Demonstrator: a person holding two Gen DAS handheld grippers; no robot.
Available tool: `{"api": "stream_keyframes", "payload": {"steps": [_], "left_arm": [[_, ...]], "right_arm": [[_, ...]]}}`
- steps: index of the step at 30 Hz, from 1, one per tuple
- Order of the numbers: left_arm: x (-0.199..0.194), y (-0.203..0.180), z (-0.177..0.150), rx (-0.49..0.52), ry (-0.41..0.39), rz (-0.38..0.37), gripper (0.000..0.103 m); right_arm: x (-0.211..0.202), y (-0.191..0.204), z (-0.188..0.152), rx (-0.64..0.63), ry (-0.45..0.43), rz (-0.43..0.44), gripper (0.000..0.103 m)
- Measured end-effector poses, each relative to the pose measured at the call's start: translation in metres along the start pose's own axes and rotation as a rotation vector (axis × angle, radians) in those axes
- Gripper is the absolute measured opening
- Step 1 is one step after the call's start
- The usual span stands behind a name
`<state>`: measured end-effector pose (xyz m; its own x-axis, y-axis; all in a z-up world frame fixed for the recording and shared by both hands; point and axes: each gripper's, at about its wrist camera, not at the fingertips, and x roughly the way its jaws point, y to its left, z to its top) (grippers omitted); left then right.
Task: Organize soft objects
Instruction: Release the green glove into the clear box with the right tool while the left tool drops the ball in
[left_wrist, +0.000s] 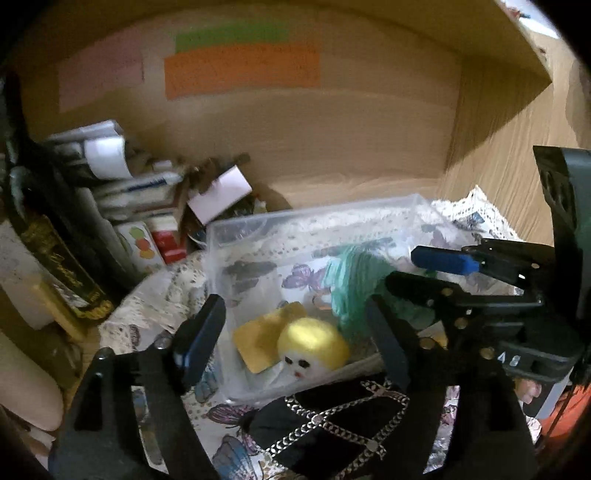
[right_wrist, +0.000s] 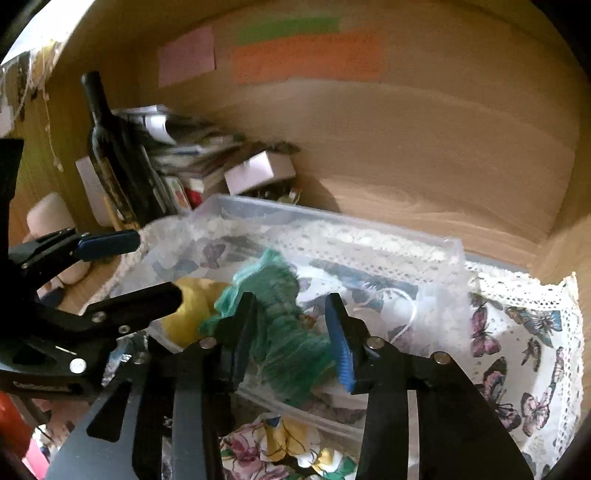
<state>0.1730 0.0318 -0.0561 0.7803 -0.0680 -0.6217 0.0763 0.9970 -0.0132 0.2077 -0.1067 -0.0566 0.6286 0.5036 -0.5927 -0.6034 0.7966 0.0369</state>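
Note:
A clear plastic bin (left_wrist: 258, 225) (right_wrist: 369, 225) stands on a butterfly-print cloth (left_wrist: 155, 302) (right_wrist: 517, 332). Inside lie a yellow soft toy with a white face (left_wrist: 314, 350) (right_wrist: 192, 310), a yellow card (left_wrist: 258, 339) and a green mesh scrubber (left_wrist: 351, 280) (right_wrist: 291, 325). My left gripper (left_wrist: 295, 332) is open over the bin's front, around the yellow toy. My right gripper (right_wrist: 291, 332) is open, its fingers either side of the green scrubber; it also shows in the left wrist view (left_wrist: 424, 273). A black chained pouch (left_wrist: 332, 417) lies before the bin. A floral cloth (right_wrist: 280, 450) lies below my right gripper.
A dark wine bottle (right_wrist: 110, 147) (left_wrist: 48, 240), stacked papers and boxes (left_wrist: 147, 192) (right_wrist: 192, 155) crowd the shelf's left back. The wooden back wall (left_wrist: 314, 129) carries coloured notes (left_wrist: 240, 70). A wooden side wall (left_wrist: 498, 129) stands to the right.

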Motion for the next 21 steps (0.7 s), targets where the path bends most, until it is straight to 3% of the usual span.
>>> {"api": "stream_keyframes", "payload": {"steps": [2, 4, 11, 16, 21], "left_arm": [[-0.011, 0.001, 0.002, -0.001, -0.024, 0.005, 0.095], [-0.021, 0.003, 0.003, -0.011, -0.044, 0.005, 0.100], [-0.050, 0.009, -0.005, -0.029, -0.095, 0.031, 0.103], [-0.049, 0.013, -0.024, -0.036, -0.055, 0.041, 0.103], [-0.036, 0.017, -0.050, -0.035, 0.037, 0.050, 0.103]], "right_arm": [[-0.012, -0.001, 0.002, 0.003, -0.030, -0.004, 0.043], [-0.028, -0.002, 0.004, 0.009, -0.073, -0.005, 0.050], [-0.076, -0.007, -0.006, 0.016, -0.163, -0.021, 0.058], [-0.088, -0.011, -0.025, 0.032, -0.160, -0.043, 0.059], [-0.076, -0.020, -0.049, 0.064, -0.084, -0.036, 0.060]]}}
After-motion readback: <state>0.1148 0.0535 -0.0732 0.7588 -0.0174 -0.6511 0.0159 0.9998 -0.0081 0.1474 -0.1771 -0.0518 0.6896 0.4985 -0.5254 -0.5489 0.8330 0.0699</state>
